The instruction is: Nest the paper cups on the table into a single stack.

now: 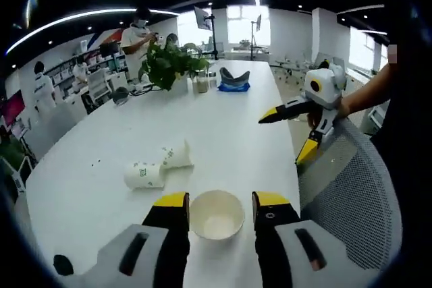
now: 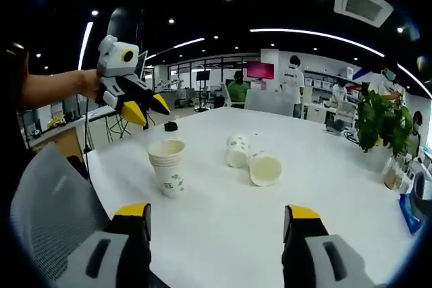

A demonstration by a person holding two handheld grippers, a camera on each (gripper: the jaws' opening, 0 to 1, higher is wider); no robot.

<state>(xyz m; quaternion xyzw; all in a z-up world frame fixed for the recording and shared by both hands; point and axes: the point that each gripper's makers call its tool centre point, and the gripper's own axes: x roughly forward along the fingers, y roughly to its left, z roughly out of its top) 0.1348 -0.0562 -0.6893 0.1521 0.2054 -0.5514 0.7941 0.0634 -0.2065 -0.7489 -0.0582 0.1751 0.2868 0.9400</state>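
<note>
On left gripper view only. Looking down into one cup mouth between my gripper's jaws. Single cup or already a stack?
Observer: A stack. The right gripper view shows the upright cups from the side, with several rims nested one inside another.
Operator: Is my left gripper touching it?
Observer: Doesn't look like it. In the right gripper view the left gripper hangs above the stack, with a visible gap between its tips and the top rim.
</note>
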